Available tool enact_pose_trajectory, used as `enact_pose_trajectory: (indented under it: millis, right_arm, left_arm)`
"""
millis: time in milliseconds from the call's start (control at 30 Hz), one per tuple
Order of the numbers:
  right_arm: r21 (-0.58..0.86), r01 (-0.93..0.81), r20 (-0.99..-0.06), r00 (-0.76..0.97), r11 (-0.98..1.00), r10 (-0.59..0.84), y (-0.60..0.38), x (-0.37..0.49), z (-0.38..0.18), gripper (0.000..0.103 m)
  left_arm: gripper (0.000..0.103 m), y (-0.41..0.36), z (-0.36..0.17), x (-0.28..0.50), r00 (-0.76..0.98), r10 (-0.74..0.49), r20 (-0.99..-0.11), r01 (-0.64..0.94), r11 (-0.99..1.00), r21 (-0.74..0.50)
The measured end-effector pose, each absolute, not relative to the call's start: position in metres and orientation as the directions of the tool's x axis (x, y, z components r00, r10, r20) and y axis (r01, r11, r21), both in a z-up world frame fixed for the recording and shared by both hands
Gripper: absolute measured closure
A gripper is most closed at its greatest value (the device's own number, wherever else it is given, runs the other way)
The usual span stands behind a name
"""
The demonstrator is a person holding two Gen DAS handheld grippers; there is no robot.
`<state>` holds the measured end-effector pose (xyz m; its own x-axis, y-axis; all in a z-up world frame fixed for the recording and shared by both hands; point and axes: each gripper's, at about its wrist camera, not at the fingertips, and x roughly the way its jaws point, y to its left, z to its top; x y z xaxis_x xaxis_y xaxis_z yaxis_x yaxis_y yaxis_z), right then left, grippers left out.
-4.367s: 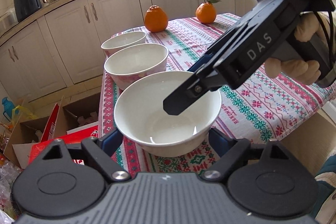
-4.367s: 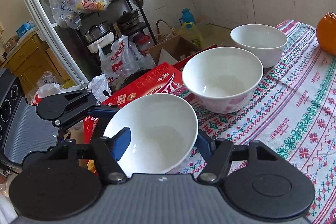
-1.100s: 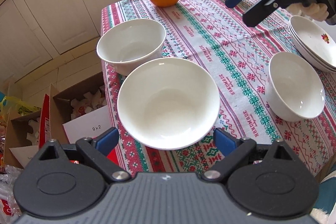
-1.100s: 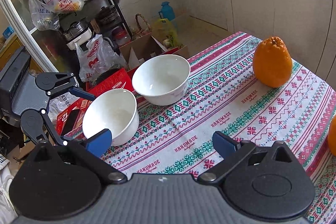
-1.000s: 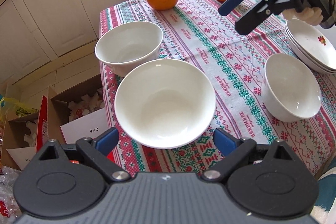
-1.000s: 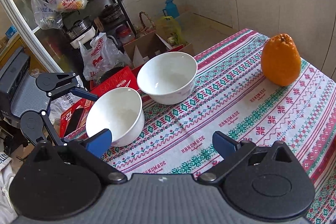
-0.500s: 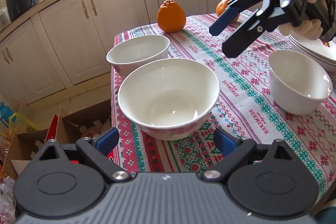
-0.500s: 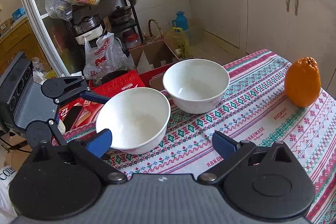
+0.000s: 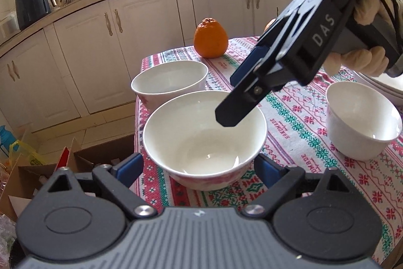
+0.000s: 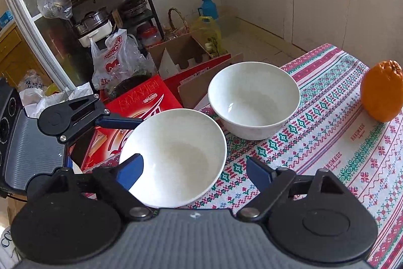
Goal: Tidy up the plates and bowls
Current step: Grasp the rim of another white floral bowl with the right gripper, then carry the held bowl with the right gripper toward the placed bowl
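Note:
A white bowl with a pink pattern [image 9: 205,140] stands near the table's corner. My left gripper [image 9: 199,167] is open, one finger on each side of it, low at its base. My right gripper [image 9: 235,102] is open; one finger hangs over the bowl's inside and the other sits outside its far rim. In the right wrist view the same bowl [image 10: 176,155] lies between my right gripper's [image 10: 195,172] fingers, and my left gripper [image 10: 100,117] shows beyond it. A second white bowl [image 9: 170,83] stands just behind. A smaller white bowl [image 9: 362,119] stands to the right.
A large orange [image 9: 211,38] sits on the patterned tablecloth [image 9: 297,117] behind the bowls. Stacked white plates [image 9: 385,87] lie at the right edge. Cardboard boxes [image 10: 191,54], a red box [image 10: 141,102] and bags crowd the floor beside the table. Kitchen cabinets stand behind.
Both grippers have come down and closed in on the near bowl. My right gripper has moved from above the table middle to the bowl's far rim.

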<state>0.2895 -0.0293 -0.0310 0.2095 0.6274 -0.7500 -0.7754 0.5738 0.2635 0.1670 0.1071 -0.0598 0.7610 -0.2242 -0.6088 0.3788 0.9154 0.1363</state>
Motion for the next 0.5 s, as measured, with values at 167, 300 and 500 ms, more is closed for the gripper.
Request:
enact_pose_trajectory:
  millis: [167,300,500]
  right_arm:
    - [0.307,-0.757,-0.758,0.172,0.577,0.629,-0.024,0.296,-0.042,0.022]
    - [0.34,-0.747,-0.752,0.149,0.571,0.642,-0.021,0.297,-0.047,0.031]
    - [0.344,-0.743,-0.749,0.152,0.574,0.645,-0.02,0.297,-0.048,0.032]
  left_arm:
    - [0.011,0.109,-0.063,0.169,0.76,-0.244,-0.602,0.399,0.907,0.136]
    - [0.012,0.11,-0.064,0.171,0.755,-0.262,-0.601,0.412,0.903,0.124]
    - [0.013,0.11,-0.065,0.17,0.757,-0.266,-0.597,0.416,0.9,0.127]
